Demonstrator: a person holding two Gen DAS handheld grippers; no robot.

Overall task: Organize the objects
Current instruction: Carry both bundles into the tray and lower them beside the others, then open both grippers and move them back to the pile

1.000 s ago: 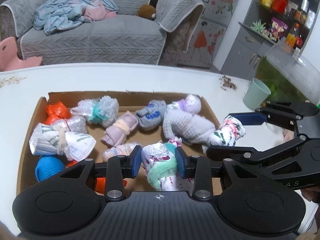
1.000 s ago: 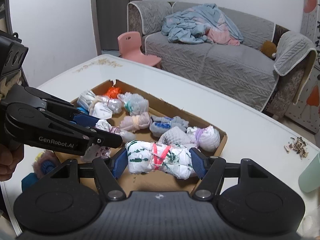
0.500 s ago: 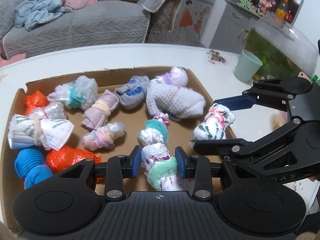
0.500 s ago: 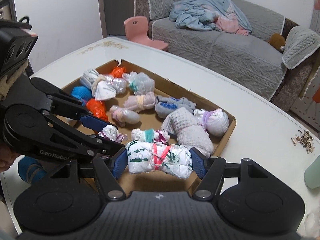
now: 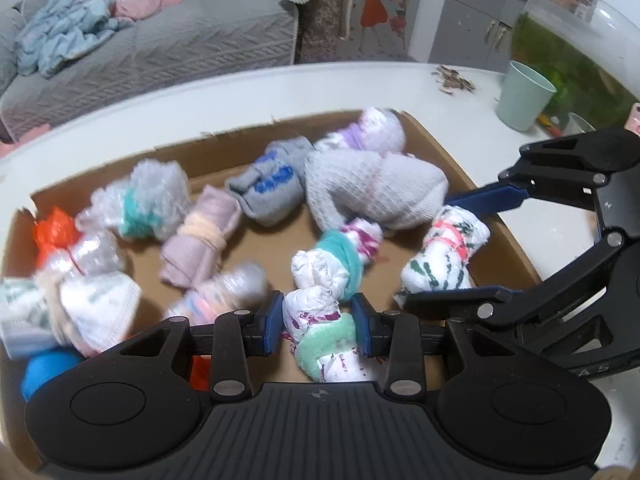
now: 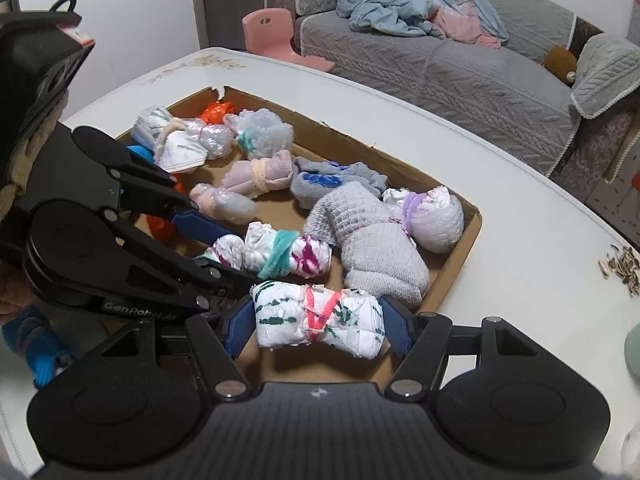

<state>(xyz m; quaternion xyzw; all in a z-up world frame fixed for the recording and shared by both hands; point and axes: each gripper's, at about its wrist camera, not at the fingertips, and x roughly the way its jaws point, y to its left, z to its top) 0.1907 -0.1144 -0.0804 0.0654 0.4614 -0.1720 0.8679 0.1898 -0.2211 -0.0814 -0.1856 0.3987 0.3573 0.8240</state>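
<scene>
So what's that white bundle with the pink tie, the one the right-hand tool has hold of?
The white bundle looks like soft crinkled material rolled into a stubby cylinder, with dark green marks. A bright pink band, crossing in a V, cinches its middle. It lies sideways, pinched at both ends by the blue pads of the right gripper, over the near corner of the cardboard box. Whether it touches the box floor is unclear. The left gripper sits close beside it.
</scene>
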